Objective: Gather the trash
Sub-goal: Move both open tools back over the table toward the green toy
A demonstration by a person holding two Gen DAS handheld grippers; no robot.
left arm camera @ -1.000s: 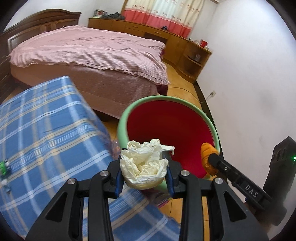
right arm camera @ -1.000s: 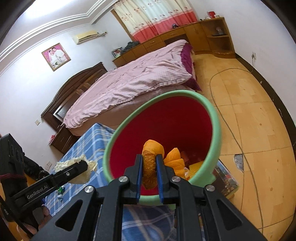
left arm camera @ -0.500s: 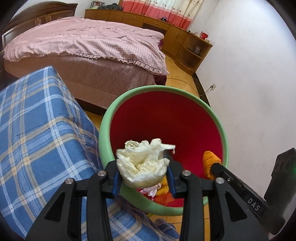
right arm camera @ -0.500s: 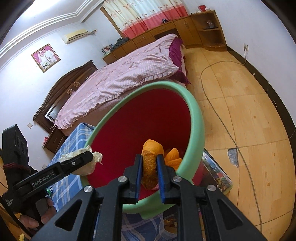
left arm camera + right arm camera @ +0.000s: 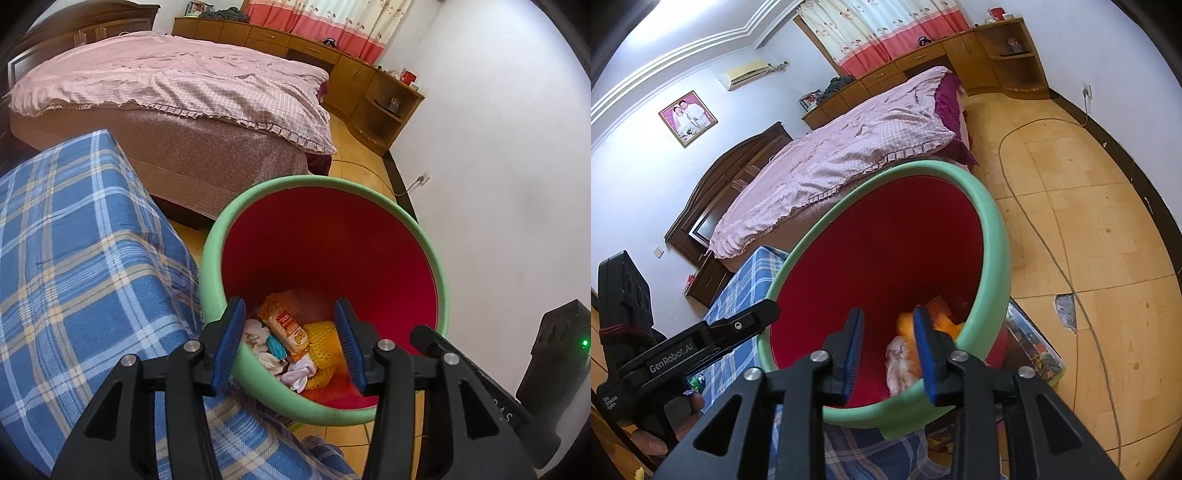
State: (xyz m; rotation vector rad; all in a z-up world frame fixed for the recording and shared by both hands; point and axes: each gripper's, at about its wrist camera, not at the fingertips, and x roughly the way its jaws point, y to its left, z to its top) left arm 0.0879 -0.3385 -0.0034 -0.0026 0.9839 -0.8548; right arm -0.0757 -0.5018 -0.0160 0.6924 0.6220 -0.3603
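Observation:
A trash bin with a green rim (image 5: 280,188) and red inside stands on the floor beside the plaid table; it also shows in the right wrist view (image 5: 993,236). My left gripper (image 5: 291,345) is open and empty over the bin's near rim. My right gripper (image 5: 888,349) is open and empty over the bin too. At the bin's bottom lie an orange foam net (image 5: 325,345), a snack packet (image 5: 286,326), crumpled white tissue (image 5: 299,373) and, in the right wrist view, orange trash (image 5: 907,323) and pale paper (image 5: 899,360).
A blue plaid cloth covers the table (image 5: 74,277) left of the bin. A bed with a pink cover (image 5: 177,85) lies behind. A white wall (image 5: 498,166) stands to the right. A cable (image 5: 1034,229) runs over the wooden floor. A flat colourful box (image 5: 1034,347) lies beside the bin.
Both grippers have opened over the bin. The crumpled paper left my left gripper and the orange piece left my right gripper; both lie in the bin now.

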